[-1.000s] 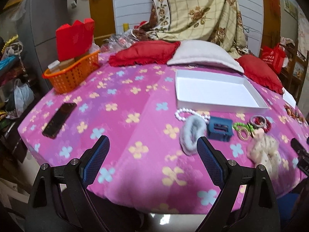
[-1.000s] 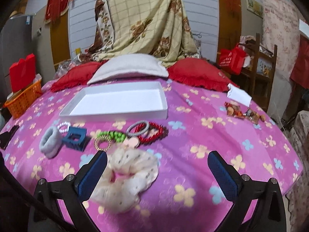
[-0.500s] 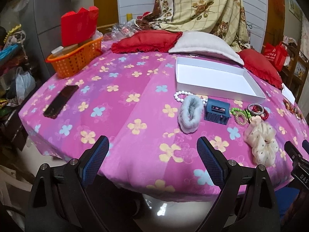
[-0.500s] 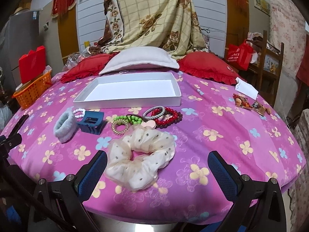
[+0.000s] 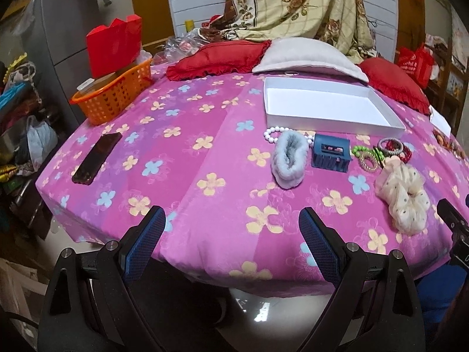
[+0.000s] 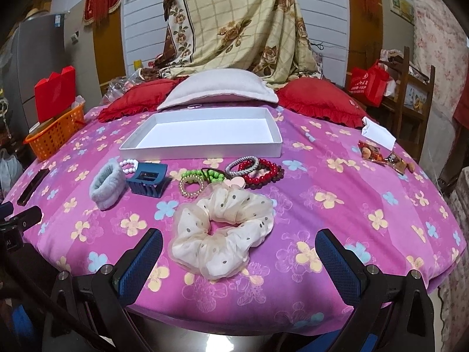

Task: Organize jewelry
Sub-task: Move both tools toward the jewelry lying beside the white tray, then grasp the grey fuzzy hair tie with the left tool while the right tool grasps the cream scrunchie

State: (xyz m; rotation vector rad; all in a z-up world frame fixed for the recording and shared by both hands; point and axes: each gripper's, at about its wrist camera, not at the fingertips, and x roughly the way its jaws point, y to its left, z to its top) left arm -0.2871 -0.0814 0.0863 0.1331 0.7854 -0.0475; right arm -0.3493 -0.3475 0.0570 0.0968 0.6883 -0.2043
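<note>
A white tray (image 6: 164, 146) (image 5: 328, 124) lies empty on the pink flowered table. In front of it lie a grey fuzzy band (image 6: 106, 186) (image 5: 289, 159), a white bead bracelet (image 6: 129, 166), a blue claw clip (image 6: 147, 179) (image 5: 331, 152), green beads (image 6: 202, 174), a gold bracelet (image 6: 191, 187), a silver bangle (image 6: 242, 165), red beads (image 6: 262, 173) and a cream dotted scrunchie (image 6: 221, 237) (image 5: 404, 196). My right gripper (image 6: 239, 256) is open, just short of the scrunchie. My left gripper (image 5: 231, 234) is open over the table's front edge, holding nothing.
An orange basket (image 5: 112, 95) with a red box (image 5: 114, 45) stands at the back left, and a dark phone (image 5: 96, 157) lies near the left edge. Red and white pillows (image 6: 218, 88) sit behind the tray. Snack packets (image 6: 381, 155) and a folded paper (image 6: 378, 135) lie at the right.
Both grippers have pulled back from the table, so its front edge and the floor below now show. The objects on the table have not moved. Both grippers stayed open.
</note>
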